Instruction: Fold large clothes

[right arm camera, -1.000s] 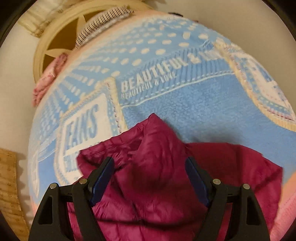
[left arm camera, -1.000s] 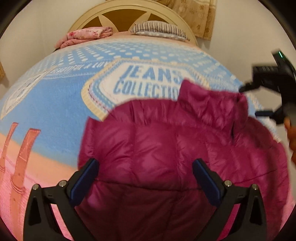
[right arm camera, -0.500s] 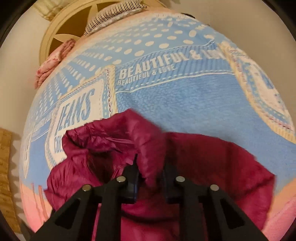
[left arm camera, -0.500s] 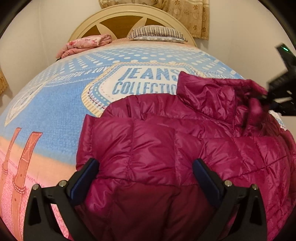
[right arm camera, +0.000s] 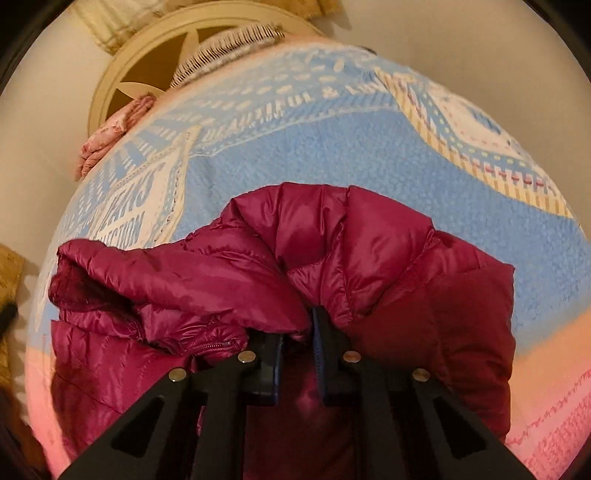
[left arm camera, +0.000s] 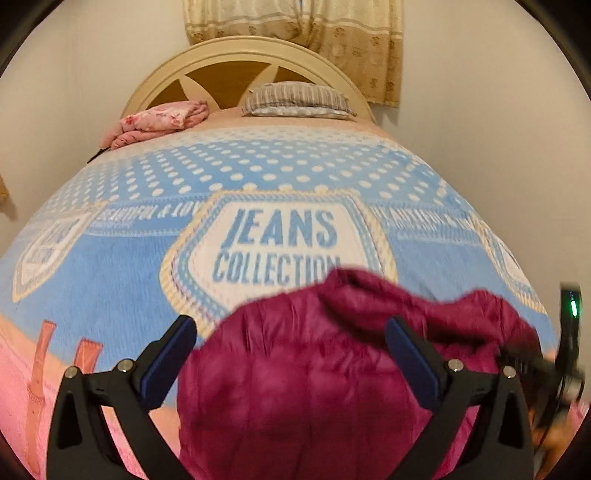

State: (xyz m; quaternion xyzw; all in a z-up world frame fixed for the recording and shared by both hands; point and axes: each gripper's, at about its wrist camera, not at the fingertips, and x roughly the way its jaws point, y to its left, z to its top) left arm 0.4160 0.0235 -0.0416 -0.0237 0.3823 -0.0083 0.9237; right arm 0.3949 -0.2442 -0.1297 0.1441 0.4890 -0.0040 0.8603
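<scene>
A magenta quilted puffer jacket (left arm camera: pixel 306 369) lies on the bed's near part, over a blue blanket printed JEANS COLLECTION (left arm camera: pixel 280 243). My left gripper (left arm camera: pixel 291 354) is open, its jaws wide apart above the jacket. My right gripper (right arm camera: pixel 297 332) is shut on a bunched fold of the jacket (right arm camera: pixel 332 251) near its collar and lifts it; the zipper edge (right arm camera: pixel 210 345) hangs to the left. The right gripper also shows at the far right edge of the left wrist view (left arm camera: pixel 565 354).
A cream headboard (left arm camera: pixel 243 62) stands at the far end with a striped pillow (left arm camera: pixel 295 99) and a folded pink floral cloth (left arm camera: pixel 159 120). White walls flank the bed. A beige curtain (left arm camera: pixel 295 33) hangs behind.
My right gripper closed on the jacket near the collar and pulled the fold up and toward me. My left gripper drew back and stayed open.
</scene>
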